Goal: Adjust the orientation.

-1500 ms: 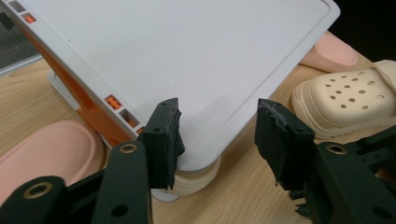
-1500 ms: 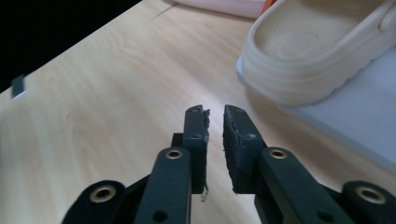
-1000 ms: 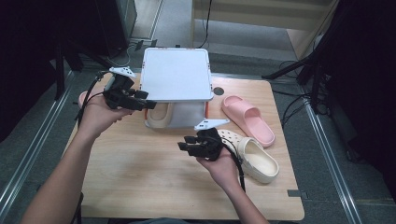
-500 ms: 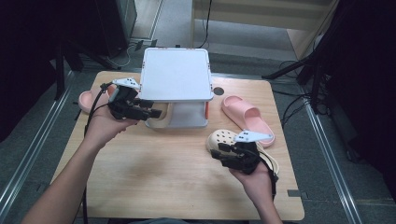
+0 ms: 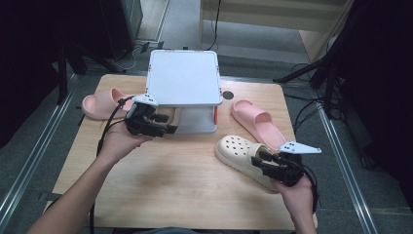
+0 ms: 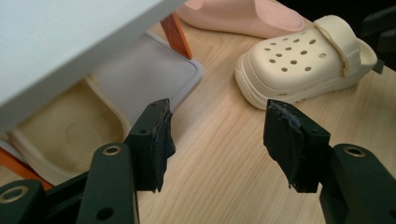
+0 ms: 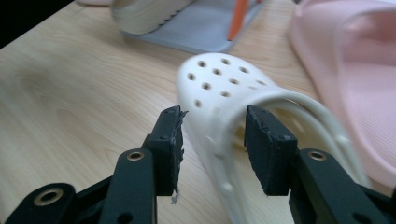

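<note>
A cream clog [image 5: 238,151] lies on the wooden table at the right, toe pointing to the rack. My right gripper [image 5: 261,161] is at its heel end, open, and the clog's side wall [image 7: 210,126] stands between the two jaws. My left gripper [image 5: 168,127] hovers open and empty in front of the white two-tier rack [image 5: 182,78]. In the left gripper view a second cream clog [image 6: 65,130] lies on the rack's lower shelf [image 6: 154,70], left of my left gripper [image 6: 217,126].
One pink slide [image 5: 100,105] lies left of the rack and another [image 5: 255,122] lies right of it, just behind the cream clog. Orange posts [image 6: 175,30] hold up the rack's top. Bare wood spreads across the table's front middle [image 5: 175,180].
My right gripper has swung from the table's middle out to the right, to the clog's heel. My left gripper has come a little nearer and rightward, baring the left pink slide.
</note>
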Motion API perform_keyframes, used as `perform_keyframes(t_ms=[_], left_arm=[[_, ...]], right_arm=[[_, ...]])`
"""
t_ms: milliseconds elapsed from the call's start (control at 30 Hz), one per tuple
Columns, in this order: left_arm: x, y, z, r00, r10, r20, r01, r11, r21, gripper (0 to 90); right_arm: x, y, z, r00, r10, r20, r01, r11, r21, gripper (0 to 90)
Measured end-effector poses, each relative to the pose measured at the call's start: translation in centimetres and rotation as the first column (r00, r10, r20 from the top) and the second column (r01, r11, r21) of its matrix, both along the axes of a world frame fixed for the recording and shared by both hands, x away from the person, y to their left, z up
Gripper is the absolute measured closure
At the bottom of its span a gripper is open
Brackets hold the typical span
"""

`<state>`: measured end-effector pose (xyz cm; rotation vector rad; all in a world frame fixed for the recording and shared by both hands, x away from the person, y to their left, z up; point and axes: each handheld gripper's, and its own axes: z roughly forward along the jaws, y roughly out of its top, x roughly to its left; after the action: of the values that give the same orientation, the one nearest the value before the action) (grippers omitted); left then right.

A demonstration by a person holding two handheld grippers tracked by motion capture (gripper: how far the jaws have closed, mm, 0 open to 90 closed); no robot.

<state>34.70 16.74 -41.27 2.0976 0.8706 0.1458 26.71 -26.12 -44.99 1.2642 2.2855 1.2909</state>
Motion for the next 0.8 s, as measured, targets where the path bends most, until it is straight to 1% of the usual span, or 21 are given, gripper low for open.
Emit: perform_keyframes(t_ms=[100,133,167,233,300,367,400,433,500,600,700,733,800], left_arm=[[-0.1,-0.2,-0.8,0.9999,-0.011,-0.002,0.011,0.9999,0.012,42.6],[-0.2,-0.3,-1.1,0.9999,-0.010,0.003,0.010,0.9998,0.020,42.9],[-0.1,-0.4,-1.3,0.9999,-0.012,-0.001,0.012,0.9995,0.029,43.2],[-0.1,-0.6,-1.7,0.9998,-0.013,-0.013,0.013,0.9995,0.027,43.4],[0.0,-0.7,-1.9,0.9998,-0.017,-0.014,0.017,0.9995,0.025,43.7],[0.0,-0.9,-2.2,0.9998,-0.020,-0.009,0.020,0.9994,0.027,45.0],[0.1,-0.9,-2.3,0.9997,-0.024,-0.010,0.024,0.9995,0.018,47.8],[0.1,-0.9,-2.4,0.9993,-0.031,-0.019,0.031,0.9995,0.004,51.1],[0.2,-0.9,-2.5,0.9986,-0.036,-0.039,0.035,0.9993,-0.012,53.7],[0.2,-0.9,-2.6,0.9986,-0.036,-0.039,0.036,0.9993,-0.010,57.3],[0.3,-0.8,-2.6,0.9981,-0.042,-0.046,0.042,0.9991,-0.006,59.2],[0.3,-0.8,-2.7,0.9978,-0.044,-0.051,0.044,0.9990,-0.004,59.9],[0.3,-0.8,-2.7,0.9972,-0.053,-0.053,0.052,0.9986,-0.004,62.5]], right_arm=[[-0.1,-1.1,-0.1,0.9998,-0.016,-0.008,0.017,0.999,0.028,58.0],[-0.2,-1.4,-0.3,0.9996,-0.021,-0.020,0.022,0.999,0.029,57.9],[-0.2,-1.5,-0.4,0.9995,-0.025,-0.022,0.025,0.999,0.020,57.8],[-0.1,-1.7,-0.6,0.9995,-0.016,-0.027,0.016,1.000,0.006,56.9],[0.1,-1.6,-0.9,0.9988,-0.004,-0.049,0.005,1.000,0.016,56.6],[0.5,-1.1,-1.4,0.9979,0.012,-0.064,-0.011,1.000,0.019,56.6],[0.7,-0.7,-1.6,0.9980,0.012,-0.061,-0.012,1.000,0.000,56.6],[0.8,-0.2,-1.7,0.9983,0.015,-0.056,-0.016,1.000,-0.019,56.8],[1.1,0.5,-2.0,0.9972,0.027,-0.069,-0.029,0.999,-0.029,57.1],[1.8,1.4,-2.8,0.9932,0.054,-0.103,-0.059,0.997,-0.046,58.1],[2.5,2.1,-3.4,0.9885,0.080,-0.128,-0.087,0.995,-0.049,59.7],[2.7,2.3,-3.6,0.9879,0.082,-0.132,-0.090,0.994,-0.059,61.3],[3.2,2.5,-4.0,0.9850,0.088,-0.148,-0.099,0.993,-0.066,67.3]])
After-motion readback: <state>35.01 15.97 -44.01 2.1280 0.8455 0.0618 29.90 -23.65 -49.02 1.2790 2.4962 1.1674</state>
